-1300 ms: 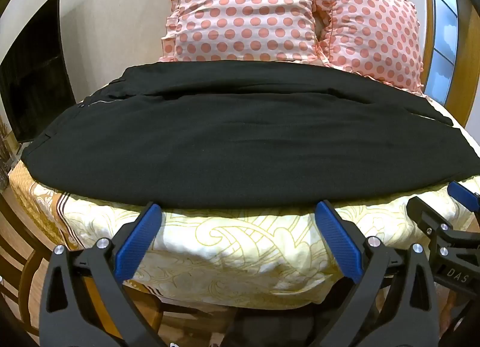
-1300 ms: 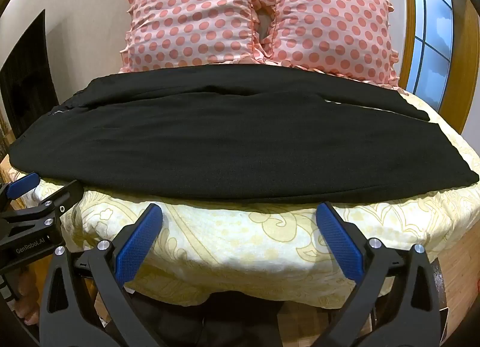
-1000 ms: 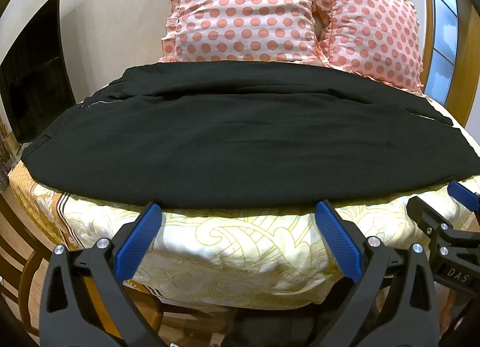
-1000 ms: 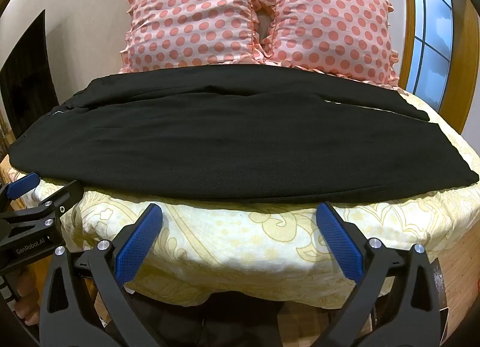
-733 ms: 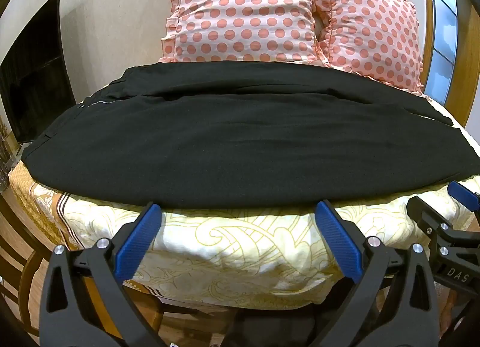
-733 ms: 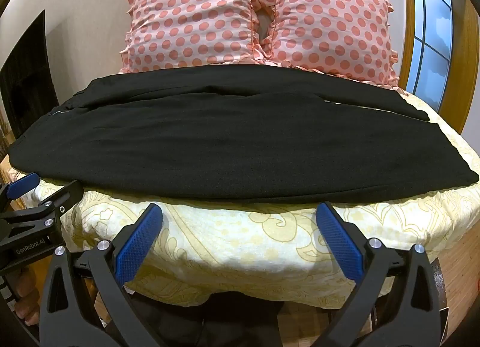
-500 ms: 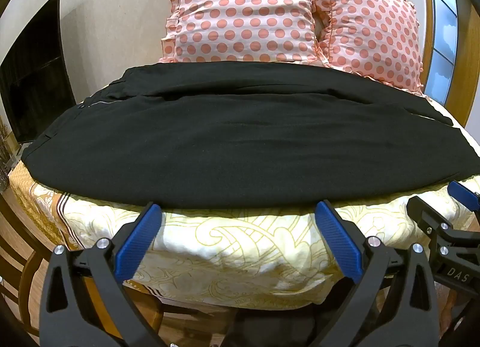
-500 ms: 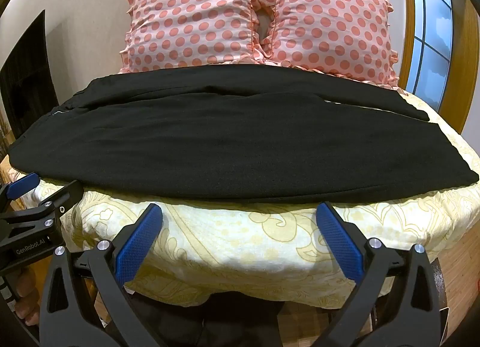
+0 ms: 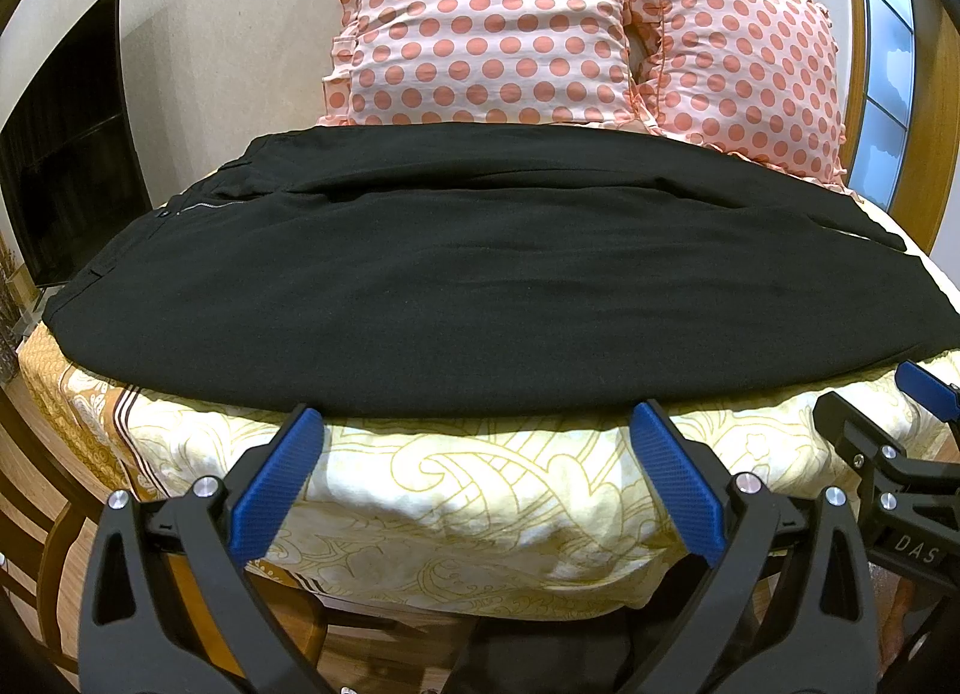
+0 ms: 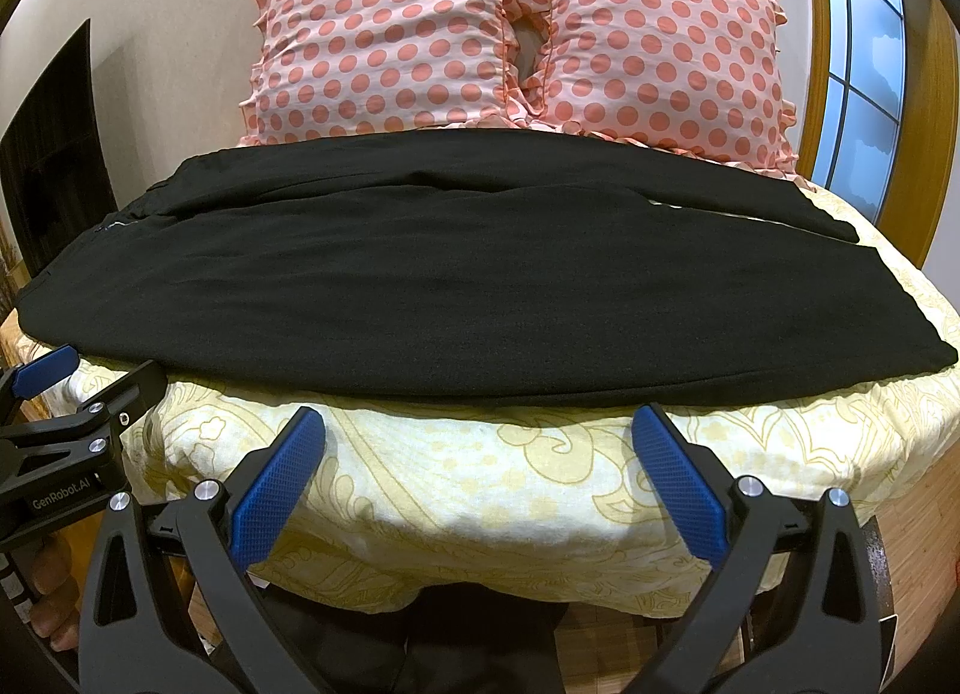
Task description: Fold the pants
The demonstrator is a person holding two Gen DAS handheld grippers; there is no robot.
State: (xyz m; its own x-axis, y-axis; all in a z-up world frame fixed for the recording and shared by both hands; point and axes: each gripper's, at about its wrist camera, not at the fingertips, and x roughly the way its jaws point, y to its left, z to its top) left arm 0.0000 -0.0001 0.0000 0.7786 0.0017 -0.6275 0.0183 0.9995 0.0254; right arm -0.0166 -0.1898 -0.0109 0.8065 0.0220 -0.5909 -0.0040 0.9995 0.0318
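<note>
Here, black pants (image 9: 480, 286) lie spread flat across a bed (image 9: 492, 490) covered with a cream quilt patterned in yellow swirls. The waistband end sits toward the left side of the bed, where a small zip shows in the left wrist view, and the leg ends reach toward the right side. One leg lies nearer the bed's front edge, the other behind it, with a narrow strip of quilt showing between them at the right in the right wrist view. Behind the pants, two pink polka-dot pillows (image 10: 516, 34) stand upright against the wall, side by side and touching.

The left gripper (image 9: 477, 472) hovers just in front of the bed's near edge, its blue-padded fingers (image 9: 276, 484) spread wide and holding nothing; their tips sit just below the front hem of the pants without touching it. The right gripper (image 10: 480, 472) is held the same way further right, fingers (image 10: 675, 484) wide apart and empty, close to the quilt's front edge. Each gripper appears at the edge of the other's view. A dark flat screen (image 9: 66, 142) leans by the wall at left, and a window (image 10: 858, 52) with a wooden frame is at right.
</note>
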